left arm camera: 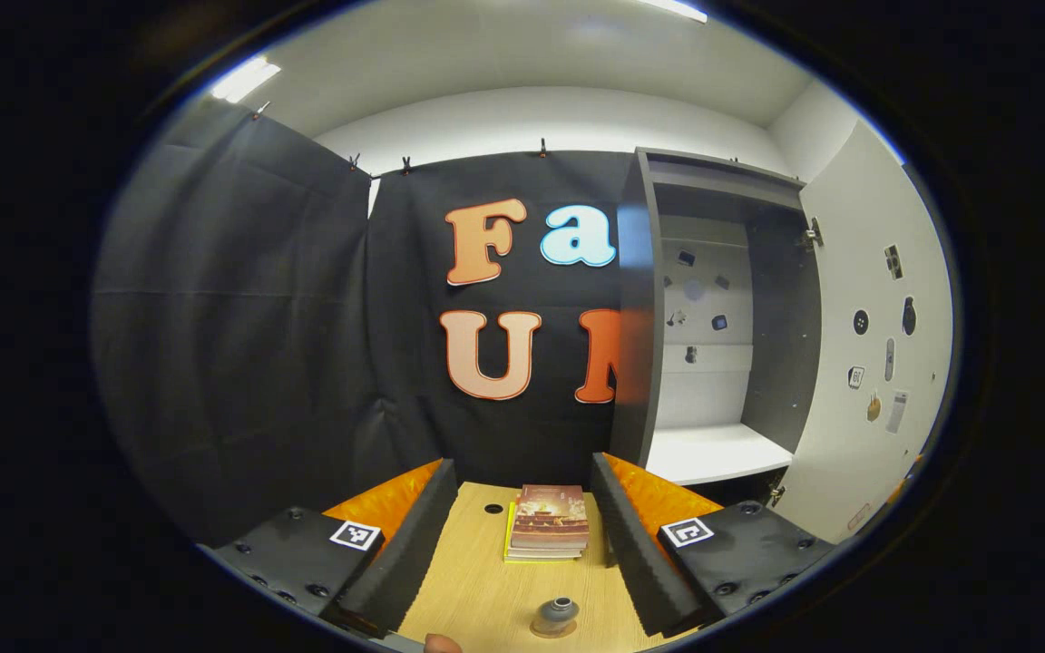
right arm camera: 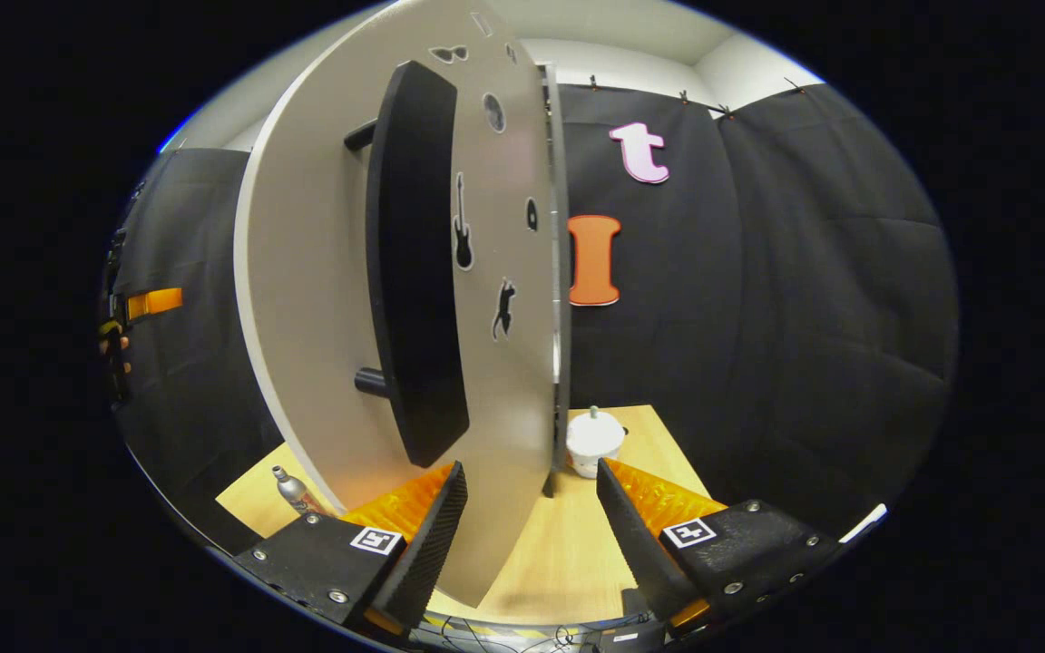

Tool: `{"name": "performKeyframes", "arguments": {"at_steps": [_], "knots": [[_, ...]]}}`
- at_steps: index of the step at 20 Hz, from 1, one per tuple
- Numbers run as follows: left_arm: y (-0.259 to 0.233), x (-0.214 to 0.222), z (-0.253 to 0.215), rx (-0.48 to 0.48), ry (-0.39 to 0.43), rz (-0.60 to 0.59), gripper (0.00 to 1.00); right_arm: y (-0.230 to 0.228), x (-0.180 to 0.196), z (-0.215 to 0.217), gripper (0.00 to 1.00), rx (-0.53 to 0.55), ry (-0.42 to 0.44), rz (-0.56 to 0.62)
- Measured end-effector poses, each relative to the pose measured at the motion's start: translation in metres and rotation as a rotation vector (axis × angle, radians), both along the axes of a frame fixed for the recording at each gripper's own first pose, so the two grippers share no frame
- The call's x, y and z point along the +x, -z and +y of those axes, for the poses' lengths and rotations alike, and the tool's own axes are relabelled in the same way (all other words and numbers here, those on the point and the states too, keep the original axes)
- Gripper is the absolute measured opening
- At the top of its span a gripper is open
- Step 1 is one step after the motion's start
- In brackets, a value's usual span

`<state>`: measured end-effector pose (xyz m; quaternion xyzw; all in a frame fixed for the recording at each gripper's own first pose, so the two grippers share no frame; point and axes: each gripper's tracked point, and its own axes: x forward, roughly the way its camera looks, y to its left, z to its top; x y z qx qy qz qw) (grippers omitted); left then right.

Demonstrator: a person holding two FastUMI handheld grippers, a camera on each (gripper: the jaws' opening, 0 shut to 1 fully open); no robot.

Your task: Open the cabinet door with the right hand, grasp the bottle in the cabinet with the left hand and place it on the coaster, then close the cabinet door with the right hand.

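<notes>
The left gripper [left arm camera: 522, 535] hovers with jaws wide and empty over the pale wooden table [left arm camera: 486, 599]. At its 6 o'clock one small grey metal bottle [left arm camera: 556, 614] stands on the round brown coaster [left arm camera: 551, 629] — seemingly already delivered. One stack of books [left arm camera: 548, 533] lies beyond. The right gripper [right arm camera: 532, 535] is spread wide around the grey cabinet door's [right arm camera: 513, 381] edge, likely to push it shut. One white lidded pot [right arm camera: 593, 441] sits at 1 o'clock.

I'm seeing a stack of books [left arm camera: 549, 522] lying on the bench [left arm camera: 486, 589]; a white lidded pot [right arm camera: 593, 441] is sitting at its far edge
</notes>
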<state>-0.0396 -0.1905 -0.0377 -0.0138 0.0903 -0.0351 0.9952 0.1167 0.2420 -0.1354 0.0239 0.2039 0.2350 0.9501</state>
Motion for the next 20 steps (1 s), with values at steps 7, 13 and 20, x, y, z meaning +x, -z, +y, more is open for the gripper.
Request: {"name": "performKeyframes", "arguments": {"at_steps": [7,13,20], "knots": [[-0.006,0.017,0.030,0.008,-0.010,-0.018,0.95,-0.002,0.002,0.019,0.89,-0.008,-0.078,-0.029],[-0.002,0.034,0.047,0.007,0.009,-0.019,0.96,0.000,0.007,0.035,0.90,0.034,-0.086,-0.012],[-0.004,0.054,0.071,-0.012,0.033,-0.037,0.96,0.000,0.013,0.062,0.98,0.060,-0.083,-0.019]]}}
